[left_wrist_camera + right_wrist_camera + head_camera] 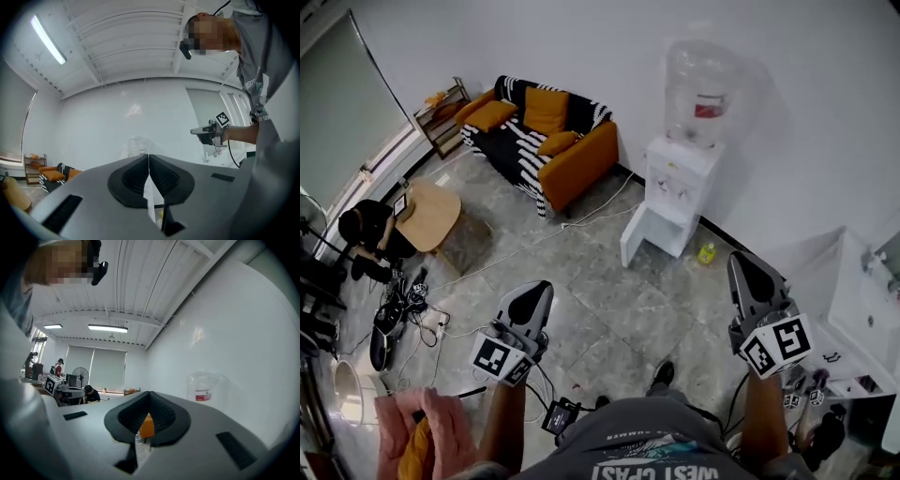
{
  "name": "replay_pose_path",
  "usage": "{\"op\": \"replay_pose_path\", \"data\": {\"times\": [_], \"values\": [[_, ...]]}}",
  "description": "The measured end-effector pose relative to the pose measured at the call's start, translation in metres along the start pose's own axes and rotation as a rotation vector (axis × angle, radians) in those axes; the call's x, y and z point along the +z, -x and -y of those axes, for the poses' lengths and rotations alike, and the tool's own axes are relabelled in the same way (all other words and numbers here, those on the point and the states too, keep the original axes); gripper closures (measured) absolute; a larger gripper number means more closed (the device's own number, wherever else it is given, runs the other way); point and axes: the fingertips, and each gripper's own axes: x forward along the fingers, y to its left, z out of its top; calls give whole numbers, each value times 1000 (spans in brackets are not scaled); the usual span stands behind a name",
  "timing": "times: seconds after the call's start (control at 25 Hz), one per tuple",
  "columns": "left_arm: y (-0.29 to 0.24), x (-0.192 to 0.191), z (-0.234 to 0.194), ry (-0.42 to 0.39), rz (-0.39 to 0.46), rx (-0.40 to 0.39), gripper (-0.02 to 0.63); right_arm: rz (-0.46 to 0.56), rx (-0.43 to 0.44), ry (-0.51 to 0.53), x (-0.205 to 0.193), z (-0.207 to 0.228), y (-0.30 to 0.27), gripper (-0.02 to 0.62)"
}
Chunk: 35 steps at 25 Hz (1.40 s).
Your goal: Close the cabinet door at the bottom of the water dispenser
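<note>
The white water dispenser [680,183] stands against the far wall with a clear bottle [699,86] on top. Its bottom cabinet door [636,236] hangs open, swung out to the left. My left gripper [536,291] and right gripper [741,264] are both held level over the floor, well short of the dispenser, each shut on nothing. In the left gripper view the pads [159,176] meet with the bottle [136,145] faint beyond them. In the right gripper view the shut pads [161,413] point left of the bottle [204,387].
An orange and striped sofa [539,136] stands left of the dispenser. A small yellow bottle [706,253] sits on the floor to the dispenser's right. A round wooden table [427,214], a seated person [367,230] and floor cables [412,309] are at left; a white unit [862,305] is at right.
</note>
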Motion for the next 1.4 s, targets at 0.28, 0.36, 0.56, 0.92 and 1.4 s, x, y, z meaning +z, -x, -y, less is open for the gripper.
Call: {"op": "replay_pose_path", "data": {"times": [0.28,0.36,0.56,0.92,1.4], "values": [[-58,-5,2,-15,-18,59,586,9,47,-12,-3,67,-36,568],[-71,-5,5,-22,-24,74,586,6,63,-24,-9,82,-44,568],[-103,2,14,-47,-48,90,586,9,91,-57,-15,115,-55,568],[-151,2,22,-68,-65,49,586,-3,69,-82,-27,158,-55,568],[-252,-28,-12,-6,-37,-122,586,-39,-80,-65,-39,198,-84,568]]}}
